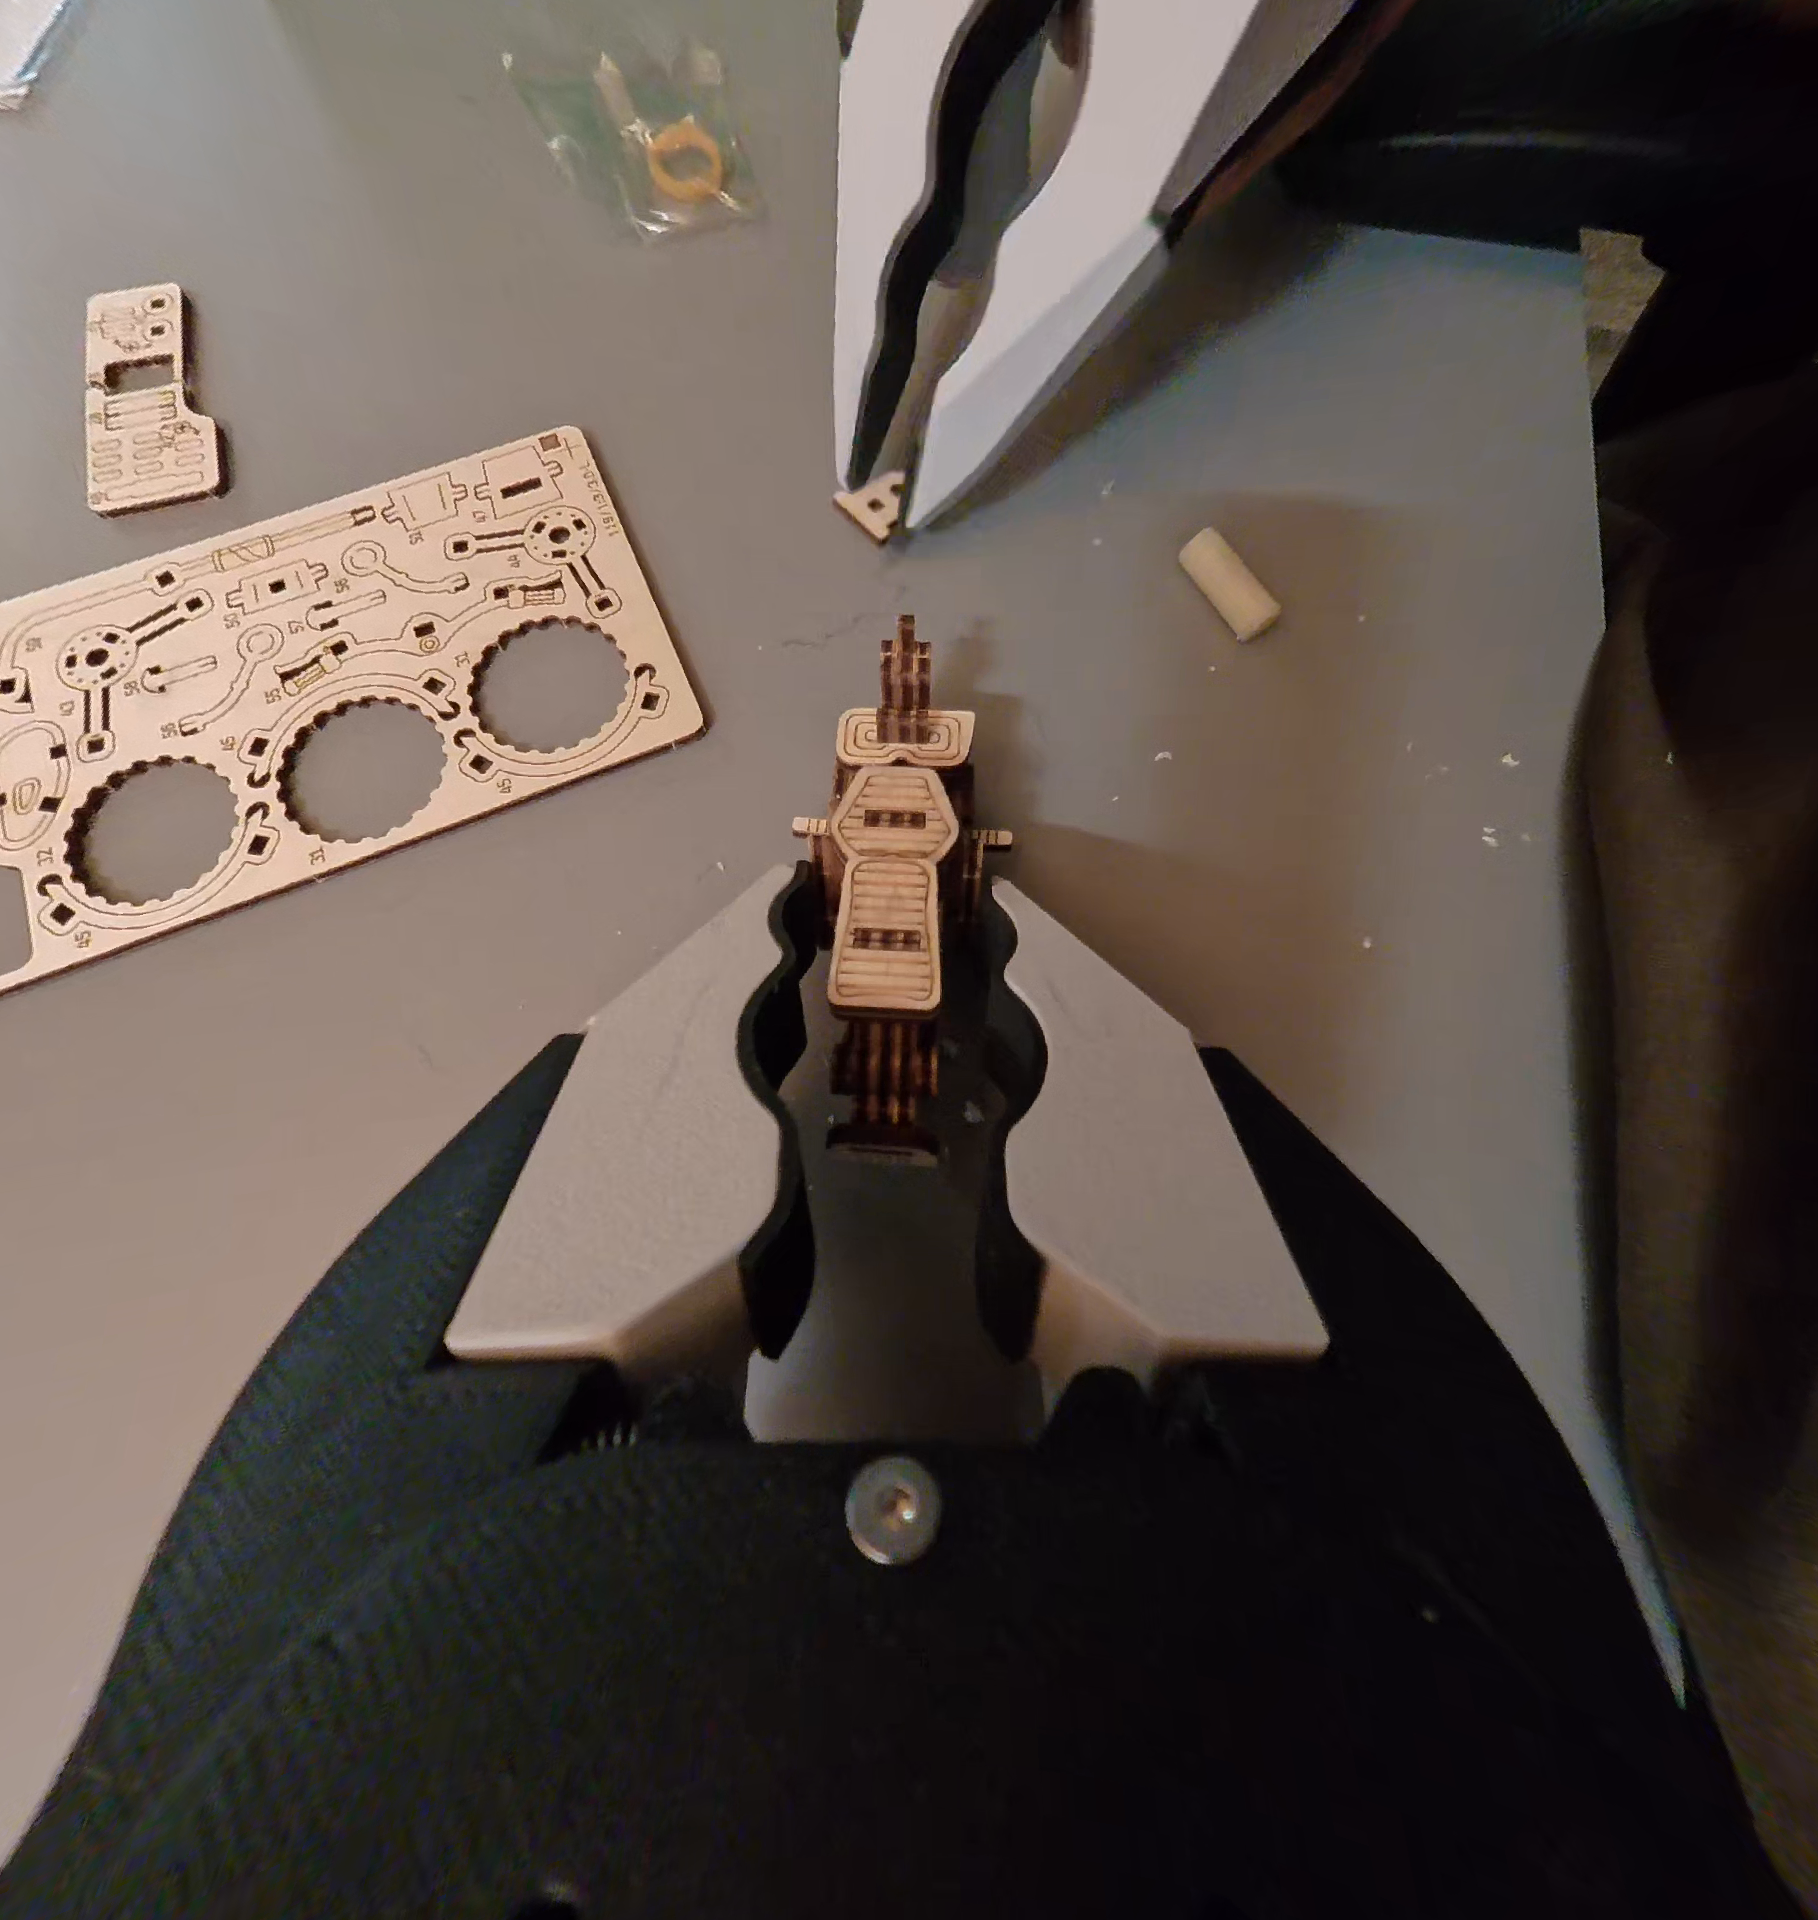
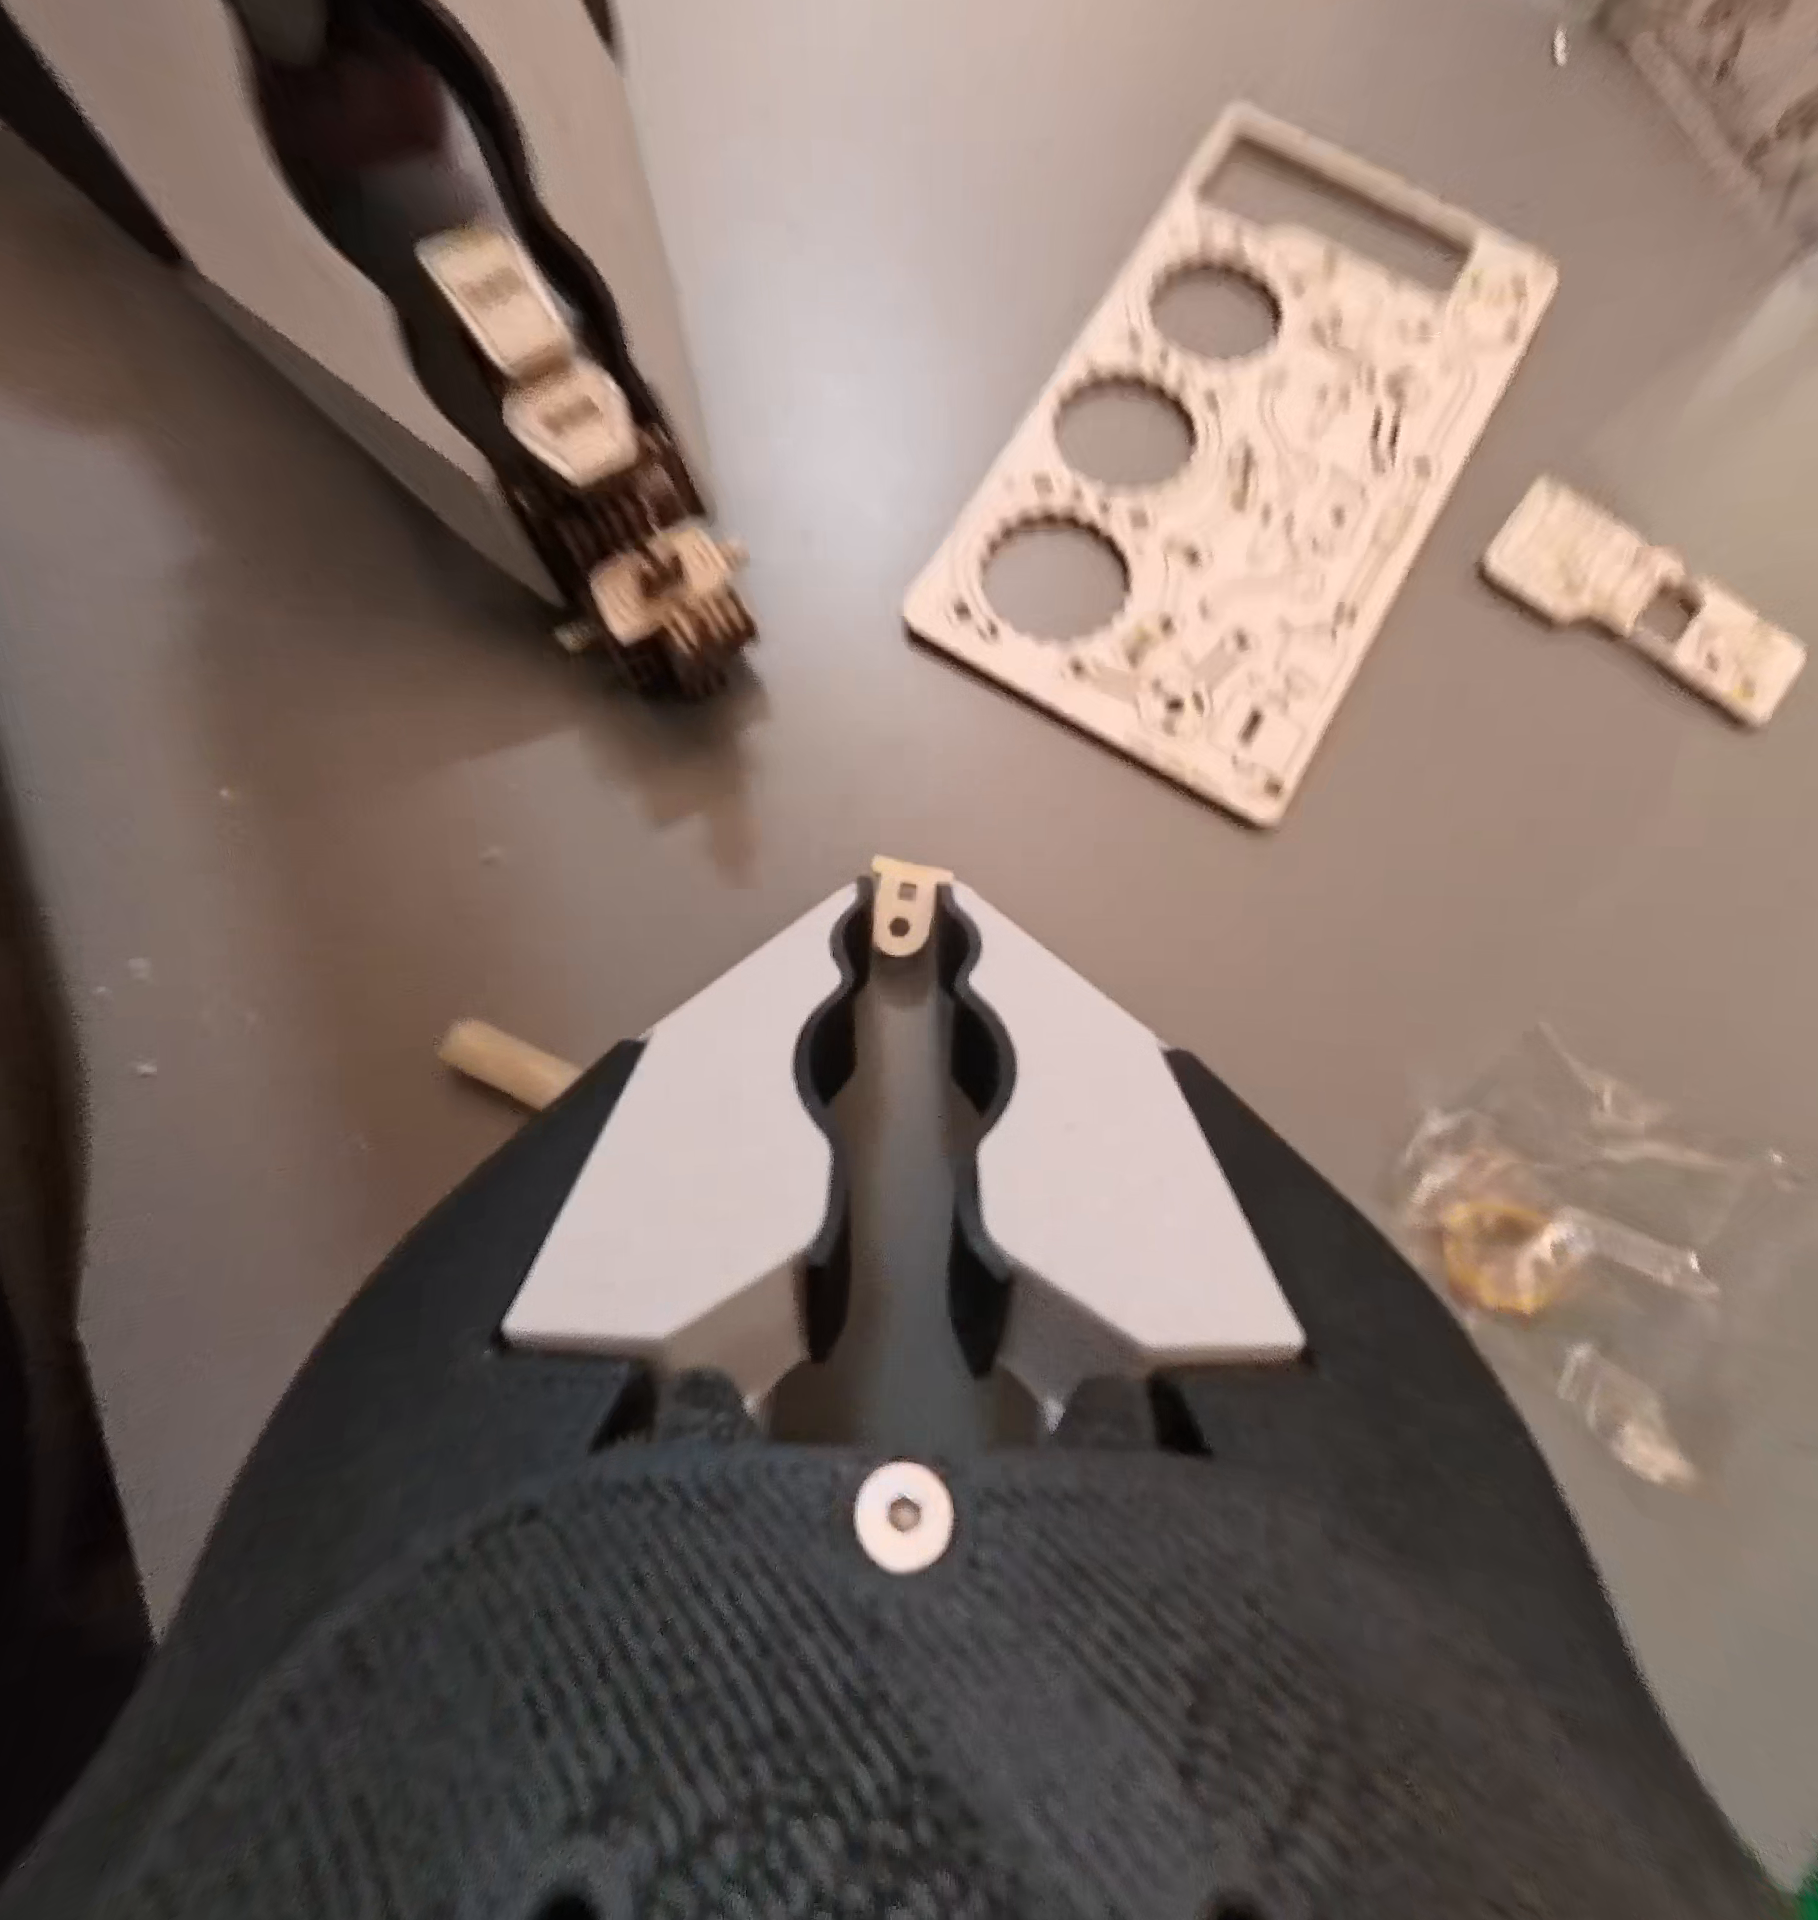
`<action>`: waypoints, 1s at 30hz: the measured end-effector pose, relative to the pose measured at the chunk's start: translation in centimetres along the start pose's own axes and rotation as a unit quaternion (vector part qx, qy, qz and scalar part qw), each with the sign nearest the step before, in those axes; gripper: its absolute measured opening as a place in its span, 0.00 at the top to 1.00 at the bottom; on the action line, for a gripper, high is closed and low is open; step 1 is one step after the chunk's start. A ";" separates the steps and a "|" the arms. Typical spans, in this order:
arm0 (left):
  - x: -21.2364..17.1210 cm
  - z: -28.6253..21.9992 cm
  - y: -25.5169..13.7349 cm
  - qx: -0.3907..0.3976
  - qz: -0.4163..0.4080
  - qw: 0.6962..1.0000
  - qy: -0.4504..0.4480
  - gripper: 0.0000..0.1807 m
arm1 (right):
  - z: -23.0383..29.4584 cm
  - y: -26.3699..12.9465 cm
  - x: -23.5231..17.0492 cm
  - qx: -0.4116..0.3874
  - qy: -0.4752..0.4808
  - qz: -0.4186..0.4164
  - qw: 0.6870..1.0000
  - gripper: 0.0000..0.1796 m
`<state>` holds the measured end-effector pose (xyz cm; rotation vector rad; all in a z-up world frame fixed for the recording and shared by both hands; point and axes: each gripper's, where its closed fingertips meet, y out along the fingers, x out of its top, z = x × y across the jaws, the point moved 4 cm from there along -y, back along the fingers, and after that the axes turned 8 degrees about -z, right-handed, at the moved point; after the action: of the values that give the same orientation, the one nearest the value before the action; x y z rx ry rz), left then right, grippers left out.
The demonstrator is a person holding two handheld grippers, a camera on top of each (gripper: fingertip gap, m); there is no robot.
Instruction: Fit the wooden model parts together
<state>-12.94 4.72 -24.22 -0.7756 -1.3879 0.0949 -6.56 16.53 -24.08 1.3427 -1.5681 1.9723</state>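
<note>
My left gripper (image 1: 892, 883) is shut on a layered wooden model body (image 1: 889, 862) with pale seat-like plates on top; its front end sticks out past the fingertips. It also shows in the right wrist view (image 2: 593, 488) at the upper left. My right gripper (image 2: 907, 896) is shut on a small flat wooden piece (image 2: 903, 914) with holes in it, held at the fingertips. In the left wrist view the right gripper (image 1: 889, 509) hangs above the model's front end, with the small piece (image 1: 872, 511) at its tip, apart from the model.
A laser-cut wooden sheet (image 1: 292, 717) with three round cut-outs lies to the left on the grey table (image 1: 365, 1143). A small wooden offcut (image 1: 152, 405), a clear bag with rubber bands (image 1: 666, 156) and a pale wax cylinder (image 1: 1229, 584) lie nearby. The table edge (image 1: 1591, 727) is on the right. The left gripper's tips are roughly 9 centimeters from the right gripper's.
</note>
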 end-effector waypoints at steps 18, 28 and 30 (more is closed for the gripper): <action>0.0 -0.2 0.0 -0.004 0.000 1.000 0.007 0.84 | 2.4 0.6 4.4 0.191 -0.164 -0.095 0.963 0.95; 0.0 -0.1 0.0 -0.008 0.000 1.000 0.000 0.84 | 2.3 1.4 4.6 0.251 -0.205 -0.073 0.943 0.95; 0.0 -0.1 0.0 -0.008 0.000 1.000 0.000 0.84 | 2.3 1.4 4.6 0.263 -0.206 -0.066 0.940 0.95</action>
<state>-12.83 4.68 -24.24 -0.7887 -1.3900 0.0849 -8.89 12.59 -21.33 2.1218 -1.0743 2.2172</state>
